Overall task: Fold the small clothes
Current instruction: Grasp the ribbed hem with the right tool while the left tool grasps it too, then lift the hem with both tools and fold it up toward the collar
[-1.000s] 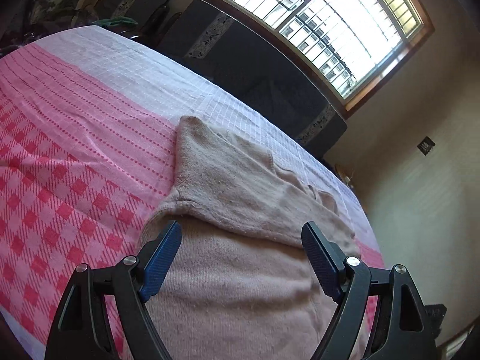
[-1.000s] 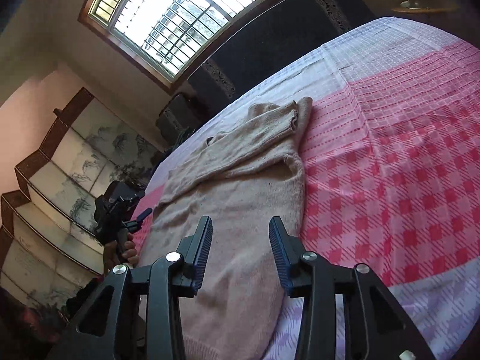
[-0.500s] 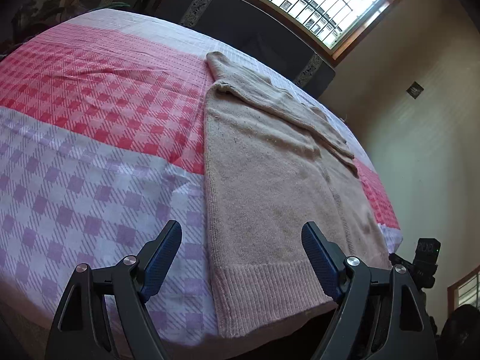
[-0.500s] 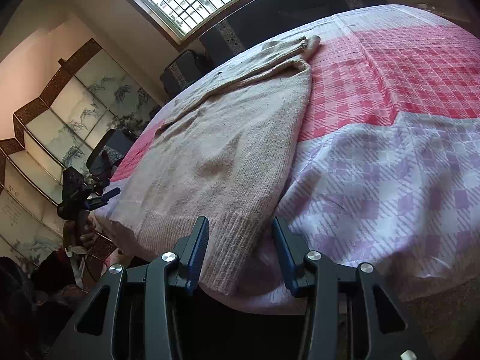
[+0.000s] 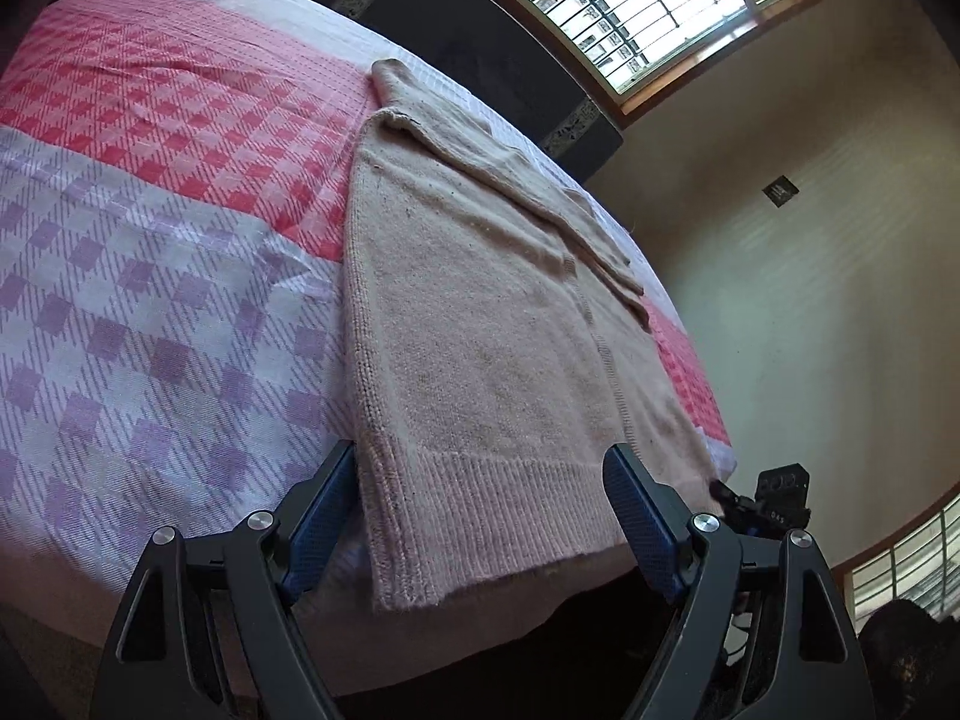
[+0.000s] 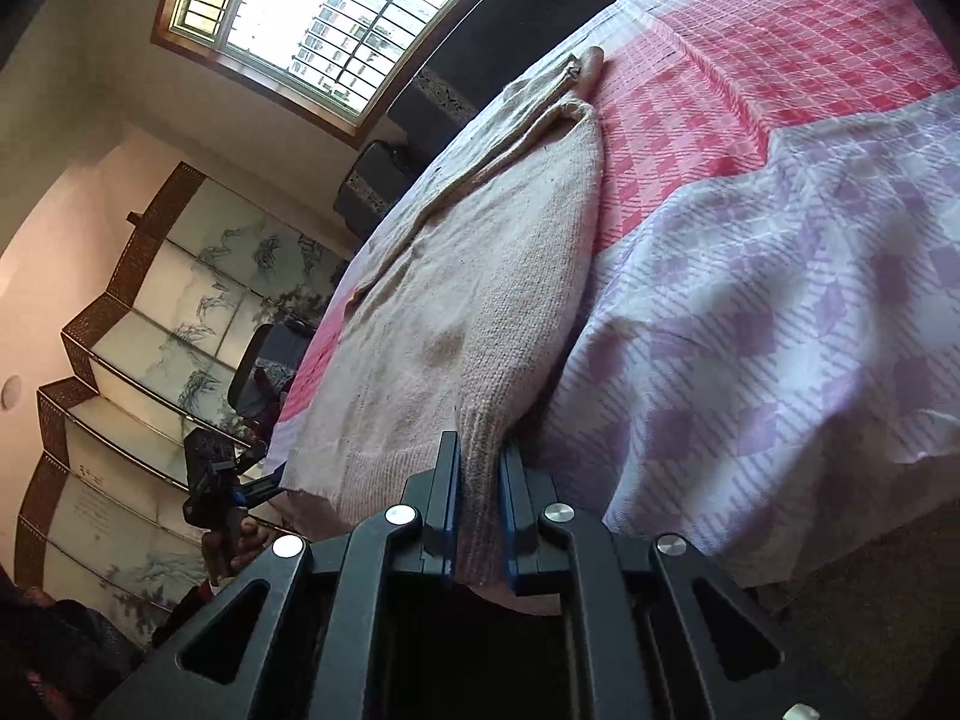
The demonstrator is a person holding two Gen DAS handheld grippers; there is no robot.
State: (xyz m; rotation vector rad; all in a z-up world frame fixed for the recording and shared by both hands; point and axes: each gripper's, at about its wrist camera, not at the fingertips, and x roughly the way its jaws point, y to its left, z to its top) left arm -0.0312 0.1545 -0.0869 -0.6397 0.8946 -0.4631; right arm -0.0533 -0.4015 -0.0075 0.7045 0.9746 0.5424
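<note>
Right wrist view shows the change plainly: half a second back the right tool (image 6: 477, 510) hung spread just off the hem, and now its blue pads are pressed onto the sweater (image 6: 480, 300) at the near right corner of the ribbed hem, a ridge of knit squeezed up between them. Both tools have dropped from over the sweater's middle, a second ago, down to the foot of the bed (image 6: 780, 276)

Over on the left wrist view, the left tool (image 5: 480, 516) is spread wide, one finger (image 5: 321, 510) just beside the hem's left corner and the other near the seam; nothing is caught in it yet. Whether that finger touches the knit I cannot tell

The sweater lies flat along the checked bedcover, sleeves folded across its chest near the far end, hem hanging a little over the near edge

So I'd judge the sleeve step finished and the lengthwise fold begun: one corner is secured, the other waits. The left tool needs to close on its corner before any lift, or the hem will skew
</note>
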